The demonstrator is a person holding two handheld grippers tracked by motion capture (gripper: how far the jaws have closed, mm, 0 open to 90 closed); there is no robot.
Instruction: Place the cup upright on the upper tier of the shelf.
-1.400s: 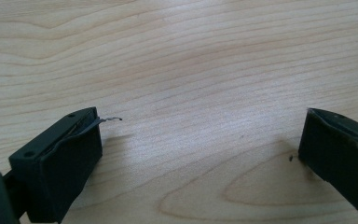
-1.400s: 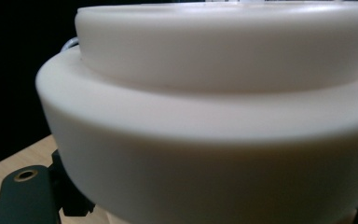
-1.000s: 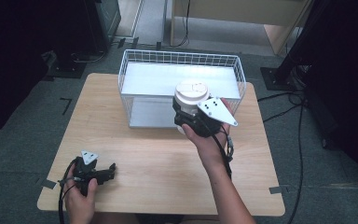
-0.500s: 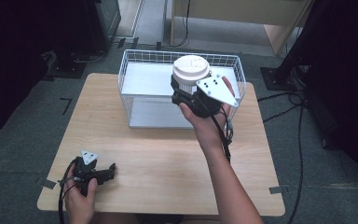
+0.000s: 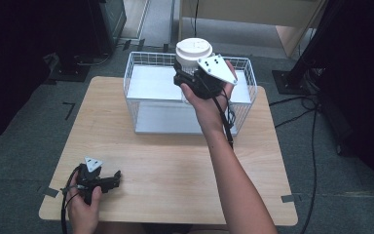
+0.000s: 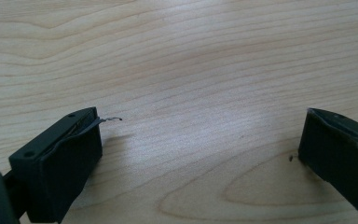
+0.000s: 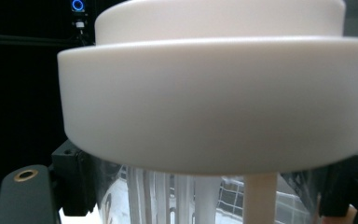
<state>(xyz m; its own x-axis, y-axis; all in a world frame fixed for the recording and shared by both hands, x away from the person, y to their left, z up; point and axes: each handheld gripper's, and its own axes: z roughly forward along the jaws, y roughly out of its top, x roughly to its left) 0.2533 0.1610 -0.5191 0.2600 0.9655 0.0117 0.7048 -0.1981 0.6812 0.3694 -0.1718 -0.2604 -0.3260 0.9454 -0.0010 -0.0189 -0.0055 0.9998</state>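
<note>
Carrying white-lidded jar over wire basket, right tongs clenched on it below lid. Keep upright, clear rim, lower w/o tilting. Left tongs released, idle on tabletop.

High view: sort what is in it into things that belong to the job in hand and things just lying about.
Part of the job:
- white-lidded container, clamped in the right gripper
- wire basket beneath it

Just lying about:
- left gripper, open, resting on the table
- cables on the floor
- black stands beside the table
</note>
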